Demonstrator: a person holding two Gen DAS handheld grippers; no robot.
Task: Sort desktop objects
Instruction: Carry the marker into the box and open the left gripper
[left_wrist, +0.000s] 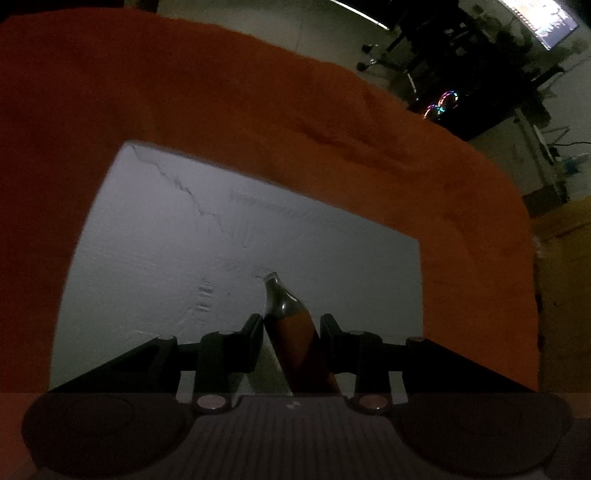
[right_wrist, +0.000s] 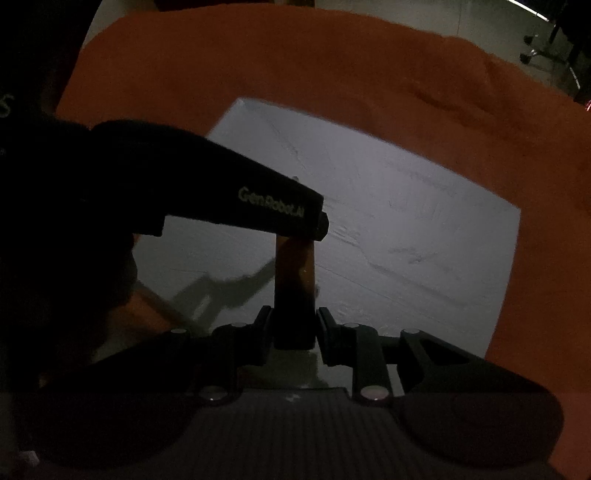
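Both the left gripper (left_wrist: 291, 328) and right gripper (right_wrist: 294, 325) clamp their jaws around the amber bottle (left_wrist: 295, 332).

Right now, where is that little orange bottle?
The orange bottle is held between both tools, left tool and right tool, above the white board on the orange cloth.

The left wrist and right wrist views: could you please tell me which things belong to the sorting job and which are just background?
Part of the job:
- dark bottle-shaped object with an orange body, held by both the left gripper and the right gripper
- white board
- orange cloth

Just lying about:
- computer with coloured lights
- lit monitor
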